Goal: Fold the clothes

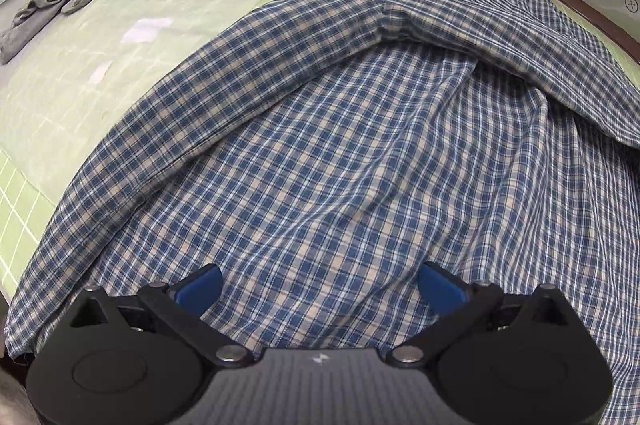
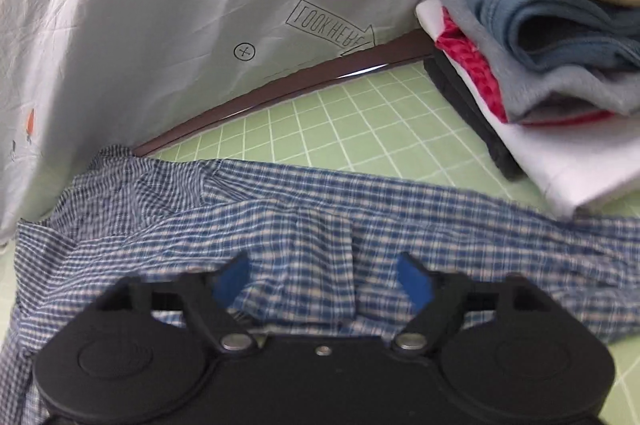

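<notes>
Closest to me, my right gripper (image 2: 322,281) stands wide with nothing between its blue pads, low over the checked shirt (image 2: 304,225). My left gripper (image 1: 320,289) is just as wide and empty, pointing down over the shirt's broad back panel (image 1: 320,165). That shirt lies spread on the green mat (image 2: 352,113), one sleeve (image 1: 500,37) already laid across it. Just beyond the shirt's far edge sits the stack of folded clothes (image 2: 552,81), almost touching it. My worry: if I pinch two layers by mistake, the laid sleeve drags loose. Pulling cloth toward the stack could nudge or topple it. Loose wrinkles under my right pads could also set a crooked crease.
</notes>
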`<state>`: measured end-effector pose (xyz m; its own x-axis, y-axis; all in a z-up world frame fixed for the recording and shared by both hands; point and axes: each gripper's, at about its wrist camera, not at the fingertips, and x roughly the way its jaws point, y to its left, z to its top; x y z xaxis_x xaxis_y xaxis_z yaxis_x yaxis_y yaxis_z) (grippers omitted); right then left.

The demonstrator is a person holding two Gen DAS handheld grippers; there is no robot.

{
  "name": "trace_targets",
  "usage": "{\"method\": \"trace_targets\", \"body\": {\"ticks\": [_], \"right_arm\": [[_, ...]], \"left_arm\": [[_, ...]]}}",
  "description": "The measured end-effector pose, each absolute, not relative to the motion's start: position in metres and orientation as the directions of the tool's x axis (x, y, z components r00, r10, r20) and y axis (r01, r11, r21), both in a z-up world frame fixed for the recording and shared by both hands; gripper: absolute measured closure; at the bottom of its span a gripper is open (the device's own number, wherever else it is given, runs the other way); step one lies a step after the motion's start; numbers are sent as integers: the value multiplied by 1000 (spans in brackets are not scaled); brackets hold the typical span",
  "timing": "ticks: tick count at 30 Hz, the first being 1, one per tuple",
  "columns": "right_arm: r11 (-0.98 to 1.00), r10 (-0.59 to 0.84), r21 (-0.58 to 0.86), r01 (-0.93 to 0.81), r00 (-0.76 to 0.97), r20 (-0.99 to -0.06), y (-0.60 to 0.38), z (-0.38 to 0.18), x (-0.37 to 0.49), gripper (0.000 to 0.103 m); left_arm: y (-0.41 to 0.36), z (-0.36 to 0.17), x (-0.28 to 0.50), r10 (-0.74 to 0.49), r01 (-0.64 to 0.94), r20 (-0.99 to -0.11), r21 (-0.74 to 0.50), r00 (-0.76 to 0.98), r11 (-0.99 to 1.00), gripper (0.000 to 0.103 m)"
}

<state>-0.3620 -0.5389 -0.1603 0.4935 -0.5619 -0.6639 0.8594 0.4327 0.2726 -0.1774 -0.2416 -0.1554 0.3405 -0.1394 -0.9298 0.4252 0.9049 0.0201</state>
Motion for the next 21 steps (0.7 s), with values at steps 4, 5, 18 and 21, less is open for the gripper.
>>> {"method": "trace_targets", "body": {"ticks": [4, 5, 18, 21], "right_arm": [[467, -557, 271, 842, 518, -650, -522, -159, -363, 0], [479, -555, 266, 836, 524, -646, -517, -157, -365, 0], [450, -534, 336, 828, 551, -642, -439, -149, -386, 0], [460, -522, 333, 823, 553, -649, -417, -148, -379, 0]], "left_arm": [[-239, -153, -181, -143, 425, -925, 22, 352, 905, 0], [-238, -153, -183, -142, 429, -924, 26, 355, 903, 0], [-199, -117, -201, -331, 544, -849, -63, 411, 837, 0], [-181, -107, -194, -355, 553, -821, -59, 447, 831, 0]]}}
